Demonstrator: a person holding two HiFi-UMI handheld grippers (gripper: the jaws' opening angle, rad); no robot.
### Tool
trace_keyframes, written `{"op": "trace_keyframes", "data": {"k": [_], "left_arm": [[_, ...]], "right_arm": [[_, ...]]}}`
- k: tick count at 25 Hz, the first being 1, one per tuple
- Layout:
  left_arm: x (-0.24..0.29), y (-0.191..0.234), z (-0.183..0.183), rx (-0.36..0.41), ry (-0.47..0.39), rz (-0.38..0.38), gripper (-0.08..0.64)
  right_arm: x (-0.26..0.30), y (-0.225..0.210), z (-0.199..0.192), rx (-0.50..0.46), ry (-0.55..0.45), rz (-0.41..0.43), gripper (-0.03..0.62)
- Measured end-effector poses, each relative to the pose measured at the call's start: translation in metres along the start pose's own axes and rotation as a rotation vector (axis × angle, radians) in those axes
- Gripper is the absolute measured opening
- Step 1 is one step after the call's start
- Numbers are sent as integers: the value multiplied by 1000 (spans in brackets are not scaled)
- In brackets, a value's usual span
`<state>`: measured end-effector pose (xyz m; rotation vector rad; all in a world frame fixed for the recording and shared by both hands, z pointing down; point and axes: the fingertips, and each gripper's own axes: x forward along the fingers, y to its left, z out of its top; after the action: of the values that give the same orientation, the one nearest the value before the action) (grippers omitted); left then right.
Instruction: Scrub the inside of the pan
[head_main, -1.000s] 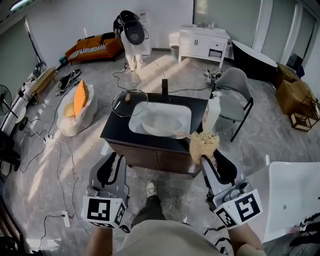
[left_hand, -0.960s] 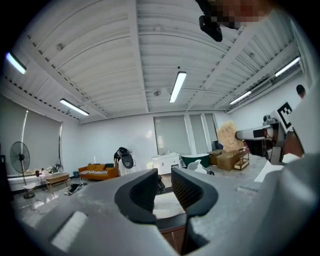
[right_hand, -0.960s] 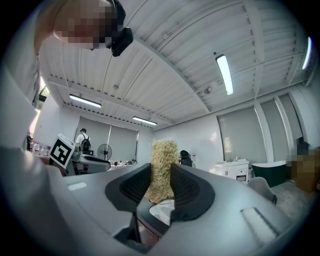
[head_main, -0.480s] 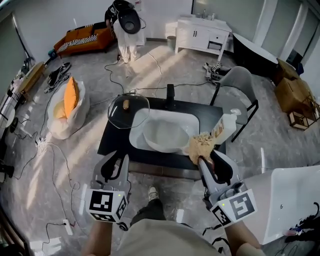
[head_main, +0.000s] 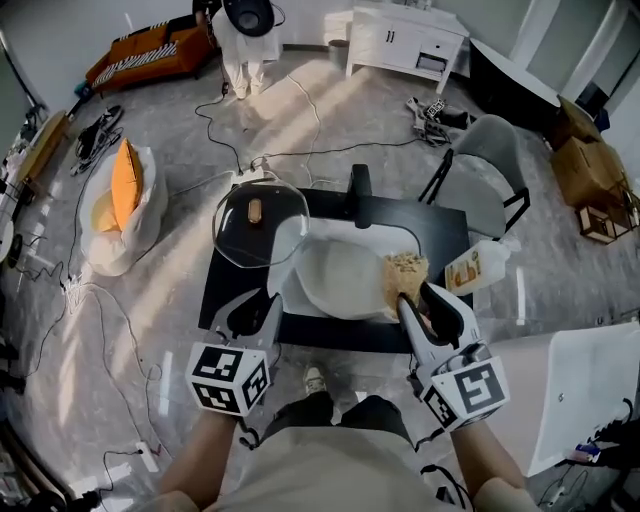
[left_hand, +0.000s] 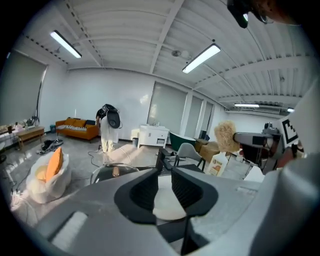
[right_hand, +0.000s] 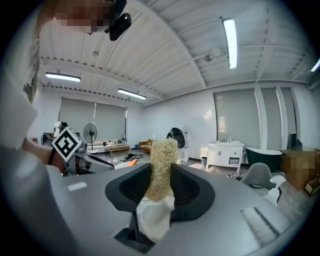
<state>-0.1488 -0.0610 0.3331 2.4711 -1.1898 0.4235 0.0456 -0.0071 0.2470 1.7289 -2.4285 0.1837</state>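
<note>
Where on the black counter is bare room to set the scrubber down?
Bare: the back right corner of the counter, between faucet and bottle, and the front strip before the sink. Crowded: the lid covers the back left; the pan fills the sink.

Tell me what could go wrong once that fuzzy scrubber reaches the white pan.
1. The pan sits unheld in the sink; the left claw is open and empty, so scrubbing may slide it.
2. The right claw pinches the scrubber by one end; hard rubbing might pull it free.
3. The glass lid lies close to the left claw and the soap bottle stands at the edge of the counter; a wide swing could knock either.
</note>
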Motion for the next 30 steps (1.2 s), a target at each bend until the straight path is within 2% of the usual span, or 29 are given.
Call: {"op": "trace_keyframes", "data": {"k": [5, 12, 17, 26, 30], "left_arm": [[38, 18, -36, -146, 96, -48, 109], [96, 32, -81, -286, 216, -38, 123], [126, 43, -123, -400, 302, 21, 133], [171, 55, -170, -482, 404, 150, 146], [176, 58, -192, -548, 435, 210, 146]], "right_arm": [[34, -4, -33, -1, 82, -7, 126], [96, -20, -91, 0, 223, 86, 126], [135, -27, -147, 33, 330, 195, 126], [206, -28, -233, 36, 487, 407, 126], [223, -14, -268, 68, 565, 510, 126]]}}
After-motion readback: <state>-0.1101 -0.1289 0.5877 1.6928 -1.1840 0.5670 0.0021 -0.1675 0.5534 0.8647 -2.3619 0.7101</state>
